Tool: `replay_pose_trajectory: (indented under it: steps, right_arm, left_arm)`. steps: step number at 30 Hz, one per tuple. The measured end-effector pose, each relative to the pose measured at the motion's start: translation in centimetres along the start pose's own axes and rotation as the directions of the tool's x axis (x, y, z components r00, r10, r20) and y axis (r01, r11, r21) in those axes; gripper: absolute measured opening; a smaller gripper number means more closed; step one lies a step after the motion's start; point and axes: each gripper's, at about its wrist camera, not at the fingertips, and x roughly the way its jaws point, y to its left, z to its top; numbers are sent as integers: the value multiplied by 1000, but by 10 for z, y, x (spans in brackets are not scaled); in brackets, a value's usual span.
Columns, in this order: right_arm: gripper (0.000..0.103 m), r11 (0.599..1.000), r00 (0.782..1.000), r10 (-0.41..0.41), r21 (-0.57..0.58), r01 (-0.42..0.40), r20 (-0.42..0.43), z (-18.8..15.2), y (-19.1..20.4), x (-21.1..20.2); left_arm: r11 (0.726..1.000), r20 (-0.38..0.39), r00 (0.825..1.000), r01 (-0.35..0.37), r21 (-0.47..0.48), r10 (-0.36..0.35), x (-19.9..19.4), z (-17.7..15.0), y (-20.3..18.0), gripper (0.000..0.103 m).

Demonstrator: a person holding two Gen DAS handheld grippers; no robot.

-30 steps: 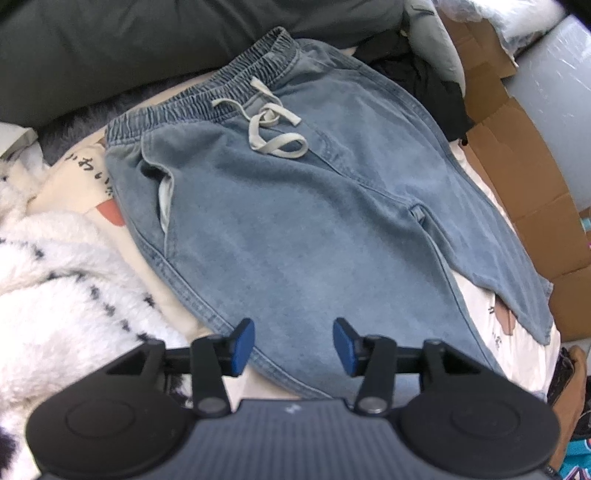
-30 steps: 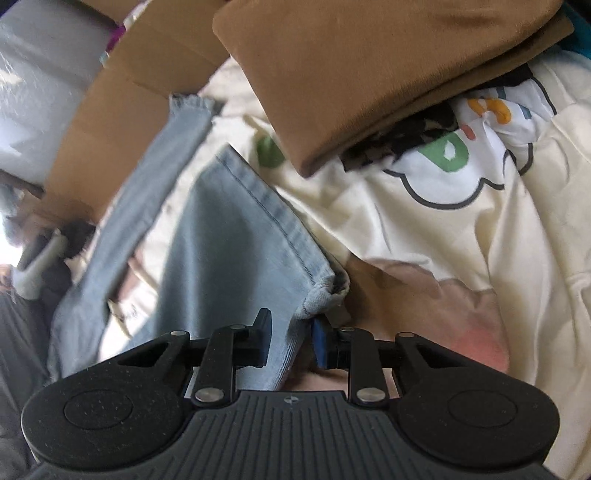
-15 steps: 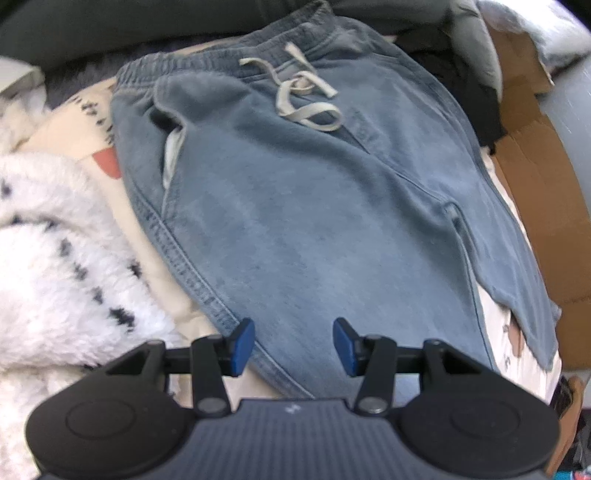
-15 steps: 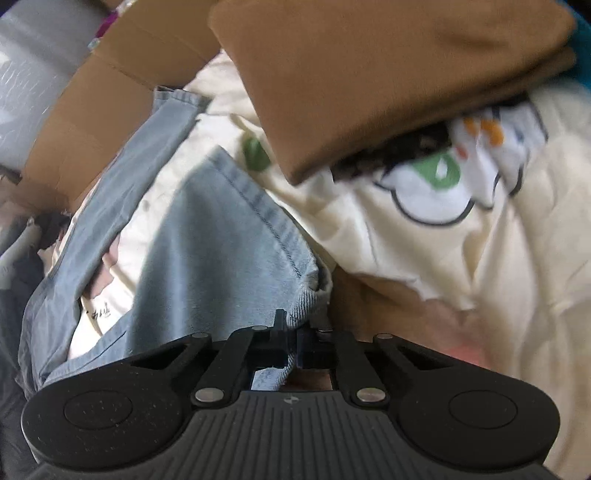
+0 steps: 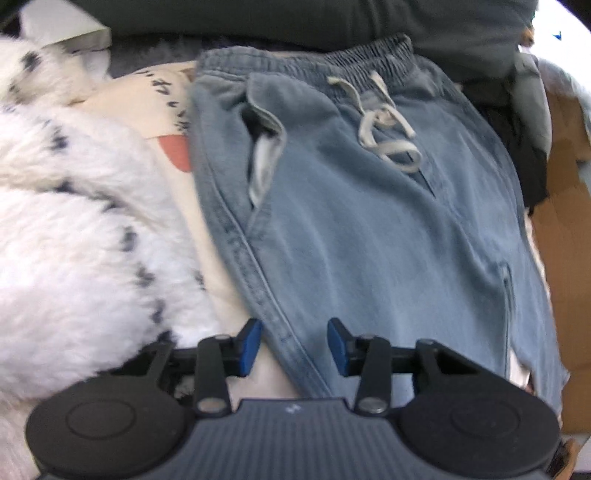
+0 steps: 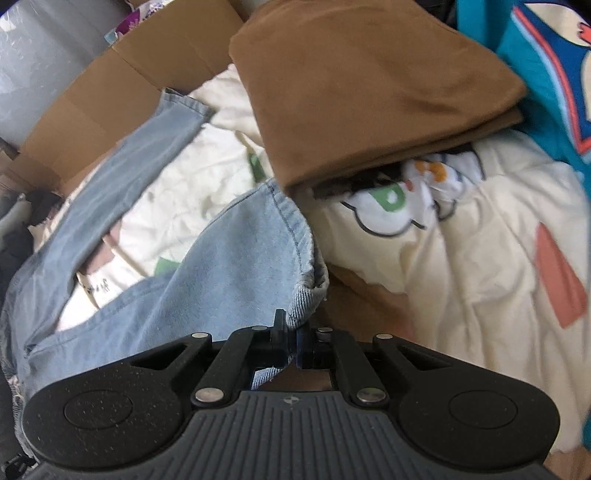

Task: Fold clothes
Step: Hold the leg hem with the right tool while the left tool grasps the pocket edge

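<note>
Light blue denim trousers [image 5: 369, 206] lie spread on a cream printed sheet [image 5: 173, 110], elastic waistband and white drawstring [image 5: 384, 129] at the far end. My left gripper [image 5: 293, 345] stands open over the trousers' left side seam, blue pads on either side of the seam. In the right wrist view, my right gripper [image 6: 291, 343] is shut on the hem corner of the near trouser leg [image 6: 236, 266], which is lifted and bunched. The other leg [image 6: 122, 184] runs off to the upper left.
A white fluffy blanket with dark flecks [image 5: 74, 229] lies left of the trousers. Dark clothes [image 5: 295, 14] sit behind the waistband. A folded brown garment [image 6: 369, 88] rests beyond the right gripper, cardboard [image 6: 122, 92] at left, a teal printed cloth [image 6: 546, 74] at right.
My right gripper closed on the trouser leg hem and has lifted it. The left gripper moved left toward the side seam, still open.
</note>
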Motion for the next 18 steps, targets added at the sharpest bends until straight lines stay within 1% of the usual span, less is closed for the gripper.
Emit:
replay_pose_trajectory:
  steps: [4, 7, 9, 11, 16, 18]
  right_arm:
    - [2, 999, 999, -34, 4, 35, -17, -10, -3, -7]
    - [2, 999, 999, -47, 3, 47, -17, -12, -3, -9]
    - [2, 998, 998, -55, 3, 55, -18, -13, -2, -10]
    - [2, 998, 998, -63, 3, 63, -18, -15, -2, -11]
    - [2, 997, 996, -83, 3, 83, -18, -18, -1, -13]
    - [2, 996, 996, -88, 4, 88, -19, -18, -1, -13]
  left_arm:
    - [1000, 29, 999, 16, -25, -15, 6, 7, 4, 43]
    - [998, 61, 998, 34, -47, -31, 8, 14, 8, 41]
    - [993, 88, 994, 67, -98, -59, 7, 18, 12, 41]
    - [987, 103, 991, 94, -128, -81, 7, 22, 15, 41]
    - [975, 145, 983, 140, -174, -115, 9, 34, 21, 41]
    - [976, 144, 983, 139, -169, -116, 12, 40, 21, 41]
